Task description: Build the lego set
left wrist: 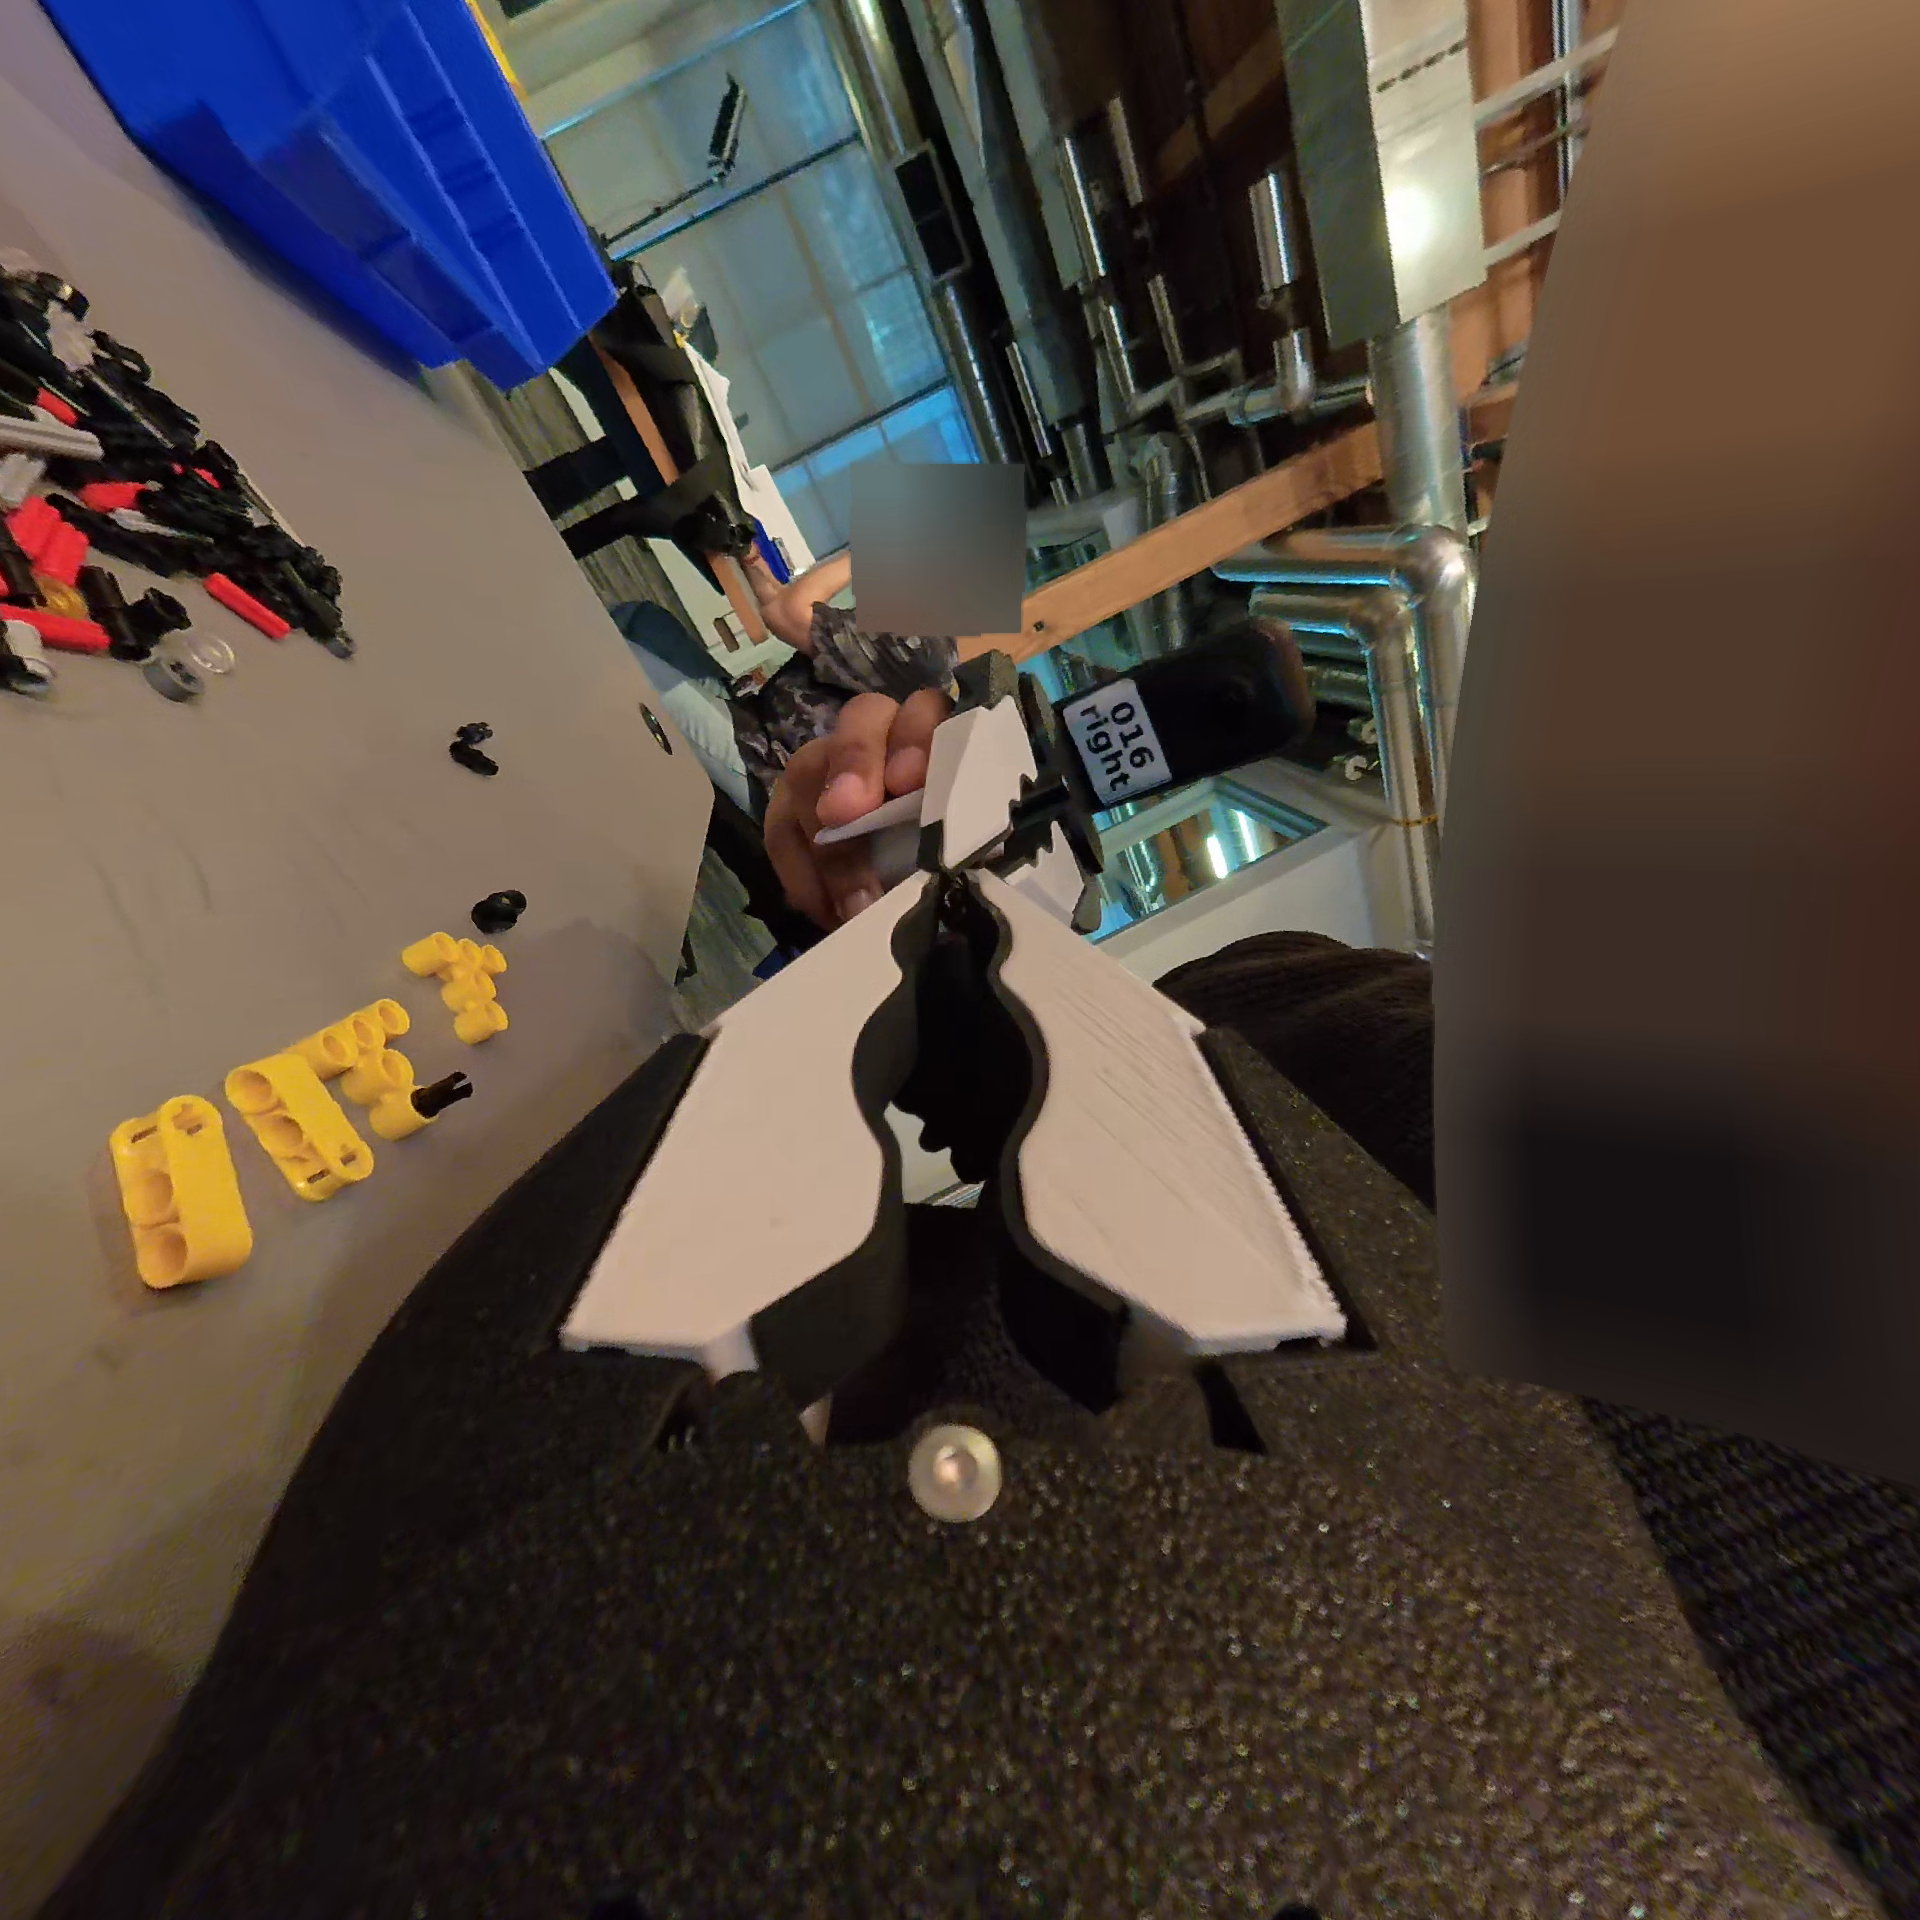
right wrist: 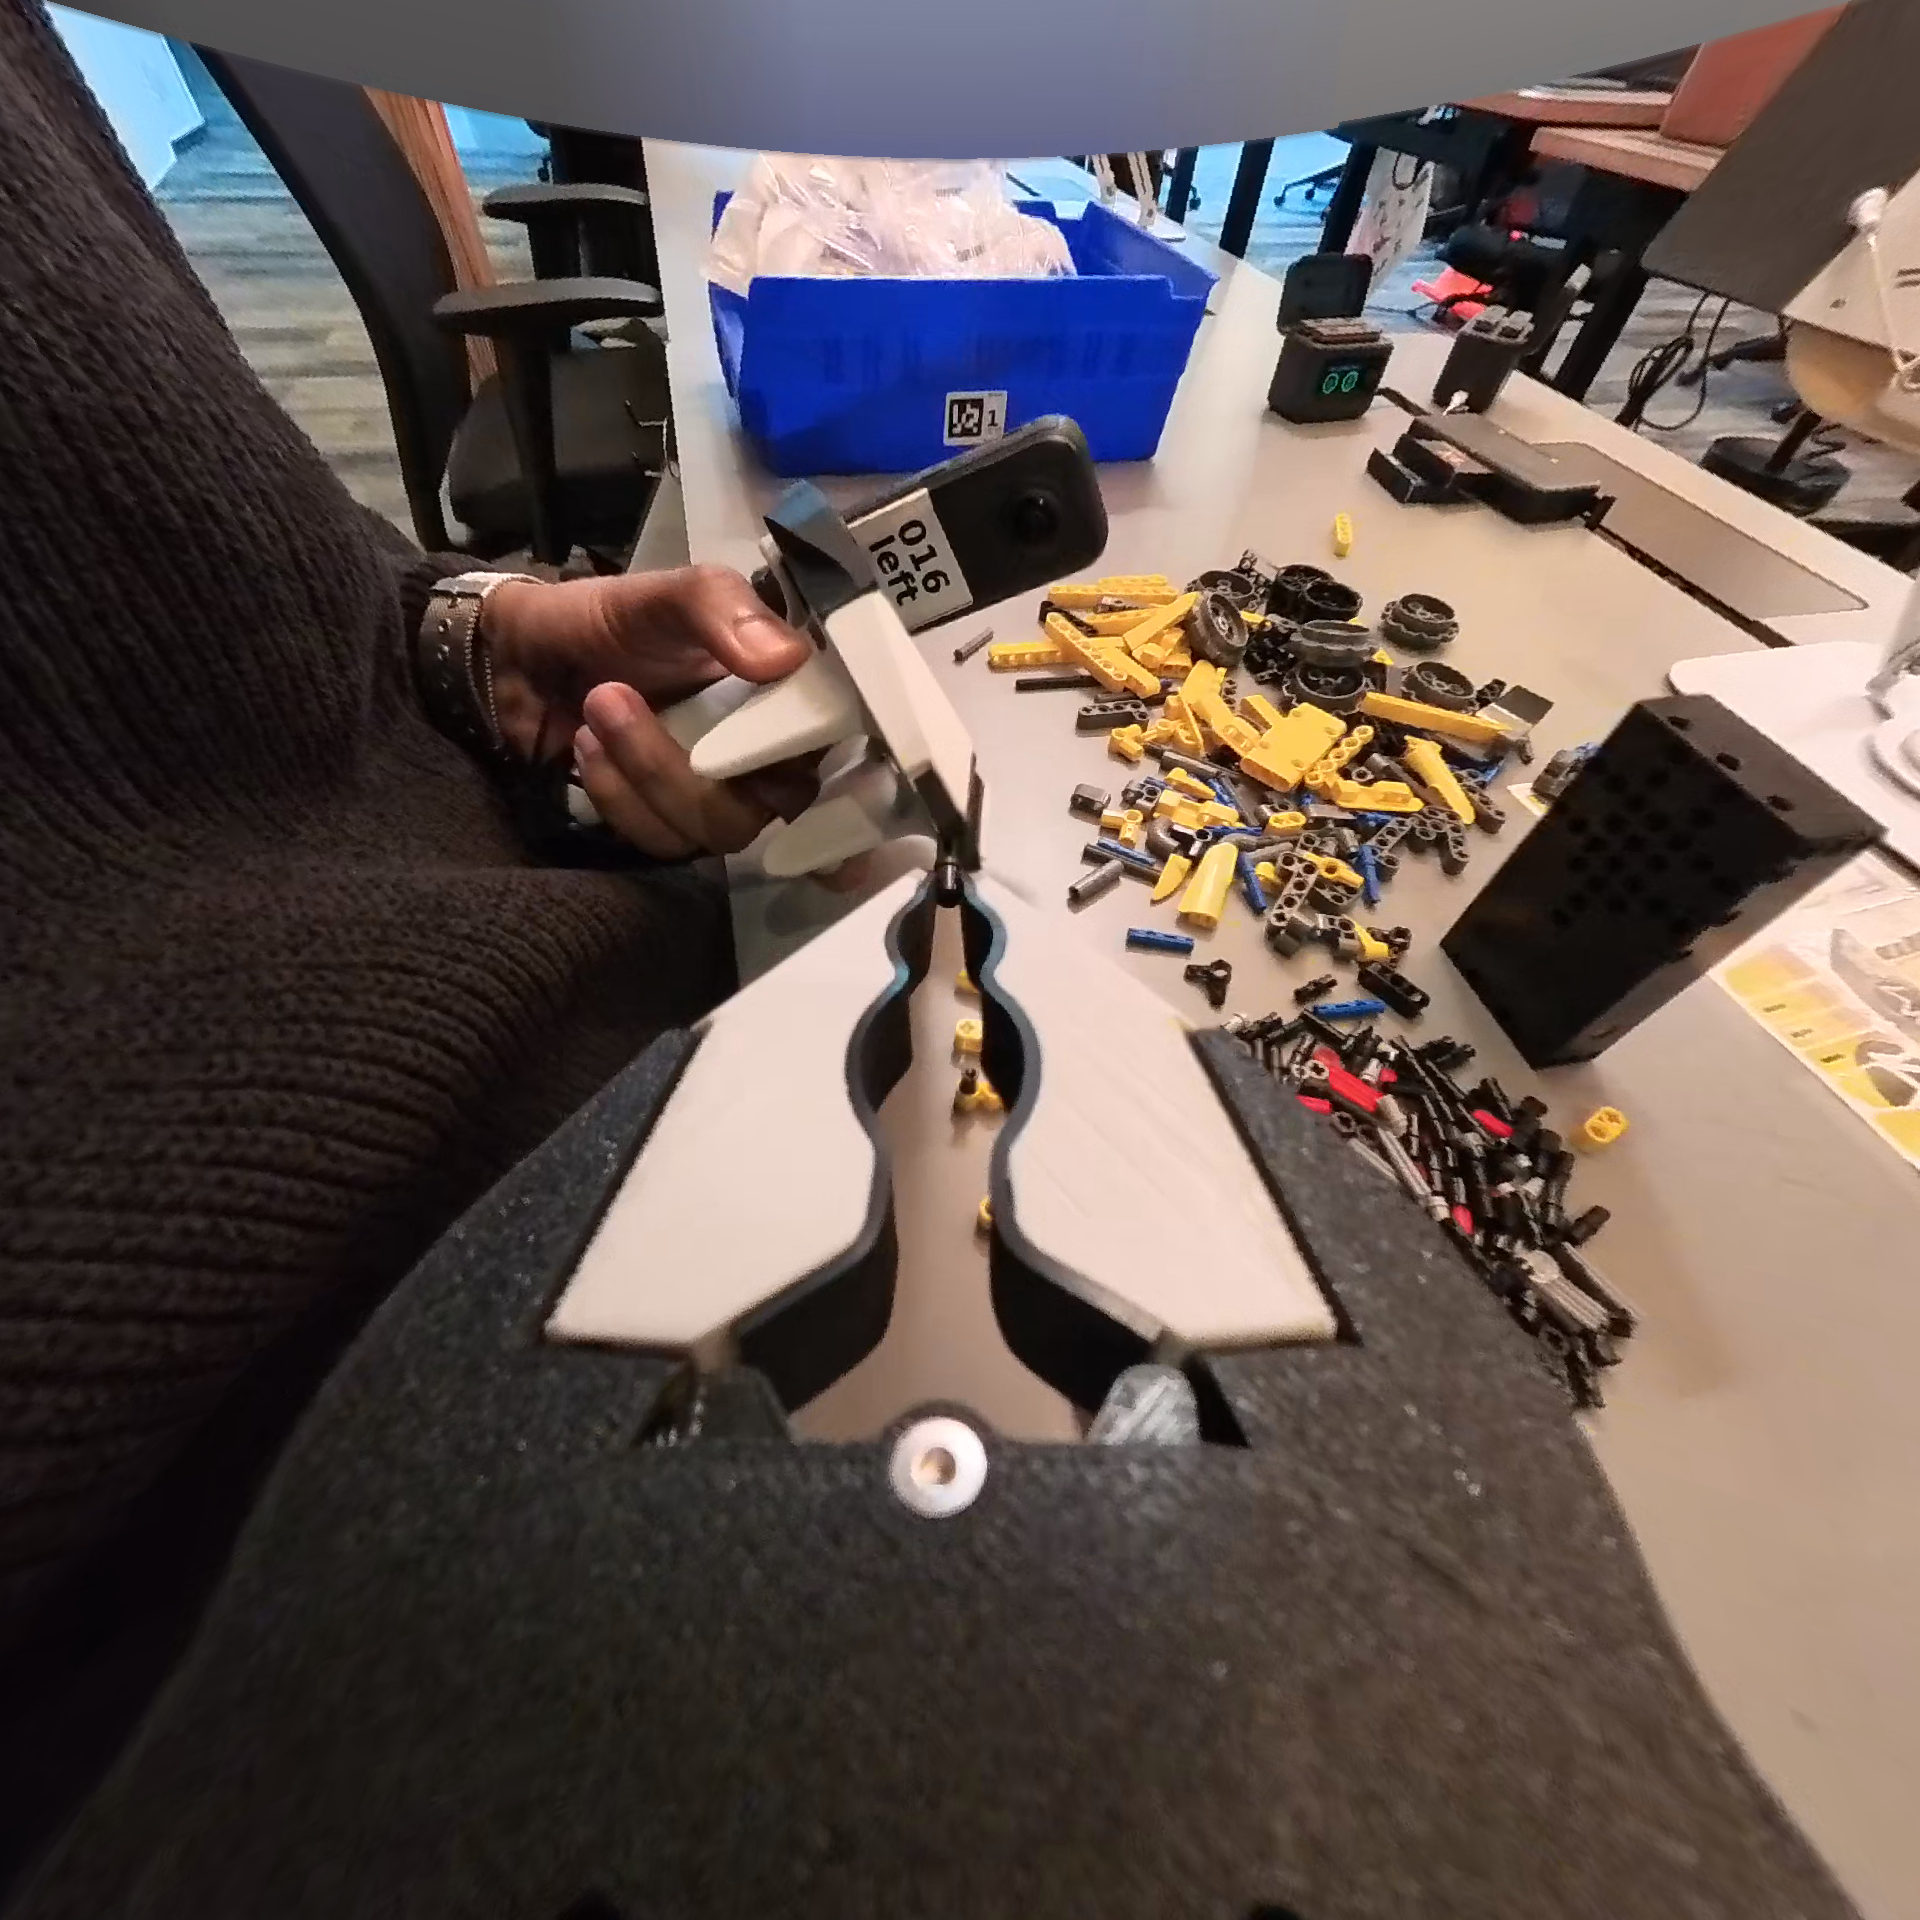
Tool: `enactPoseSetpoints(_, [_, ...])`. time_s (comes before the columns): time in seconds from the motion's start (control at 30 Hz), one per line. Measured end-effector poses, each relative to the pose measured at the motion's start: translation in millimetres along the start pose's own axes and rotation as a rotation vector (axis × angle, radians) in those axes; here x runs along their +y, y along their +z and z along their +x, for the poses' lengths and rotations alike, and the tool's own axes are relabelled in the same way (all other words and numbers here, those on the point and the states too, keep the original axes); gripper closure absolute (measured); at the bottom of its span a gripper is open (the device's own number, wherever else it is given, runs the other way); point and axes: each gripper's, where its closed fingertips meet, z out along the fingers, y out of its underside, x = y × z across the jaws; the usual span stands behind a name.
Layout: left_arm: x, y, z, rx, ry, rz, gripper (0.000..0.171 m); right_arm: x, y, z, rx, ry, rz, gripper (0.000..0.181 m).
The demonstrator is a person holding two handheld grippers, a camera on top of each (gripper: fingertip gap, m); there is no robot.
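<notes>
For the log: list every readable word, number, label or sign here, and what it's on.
I don't transcribe writing; these bear it:
White label, camera of right gripper: legible.
White label, camera of left gripper: legible.
Coded sticker on blue bin: legible.
Green-lit display on black case: too small.
Printed sheet: too small.

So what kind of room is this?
Probably an office or workshop: a grey table covered in building-toy parts, office chairs behind it, and bare metal ducts overhead.
</notes>
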Motion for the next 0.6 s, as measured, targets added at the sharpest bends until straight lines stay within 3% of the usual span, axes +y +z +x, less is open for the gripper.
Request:
enactPoseSetpoints(0.1, [0,-2,-3,-0.045,0.027,-0.01,0.165,2,1,0,-0.016,0.025,-0.027,0.177])
enactPoseSetpoints(0.23, [-14,-20,-22,-0.265,0.204,0.018,0.156,13,4,9,-0.003,0.064,-0.113,0.177])
enactPoseSetpoints(0.4, [-31,-55,-46,-0.572,0.401,0.028,0.157,59,13,23,0.035,0.041,-0.45,0.177])
enactPoseSetpoints(0.6, [-32,-68,-47,-0.621,0.461,0.062,0.159,78,29,20,-0.043,0.039,-0.726,0.177])
